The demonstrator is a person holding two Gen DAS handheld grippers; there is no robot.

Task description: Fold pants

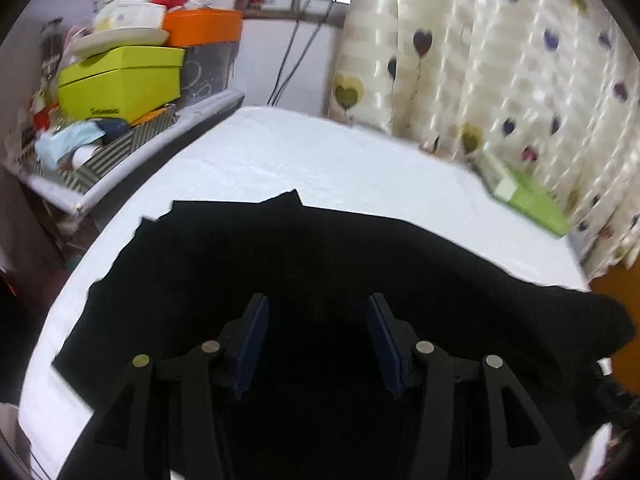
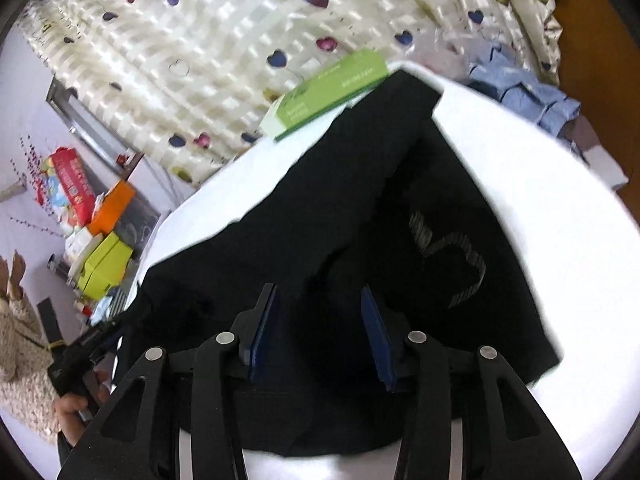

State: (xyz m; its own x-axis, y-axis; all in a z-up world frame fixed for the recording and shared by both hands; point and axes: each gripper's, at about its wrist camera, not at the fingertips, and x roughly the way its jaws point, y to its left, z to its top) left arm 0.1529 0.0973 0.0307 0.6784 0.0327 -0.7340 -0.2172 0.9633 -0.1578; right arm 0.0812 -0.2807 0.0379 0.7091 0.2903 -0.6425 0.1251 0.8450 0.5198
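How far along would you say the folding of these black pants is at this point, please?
Done: the black pants lie spread on the white table, and one layer seems to lie over another, so a first fold may be made, though the dark cloth hides detail. In hand: the left gripper and right gripper hover open over the fabric, gripping nothing. Left: the pants remain long, reaching the green box, so the crosswise folds remain.

Left tongs (image 1: 316, 340) and right tongs (image 2: 320, 332) look alike: black plastic linkage arms with triangular cut-outs, round silver pivot pins, and flat dark-blue ribbed pads (image 2: 262, 332). The person's sleeve (image 2: 22, 364) is cream-coloured fuzzy knit.
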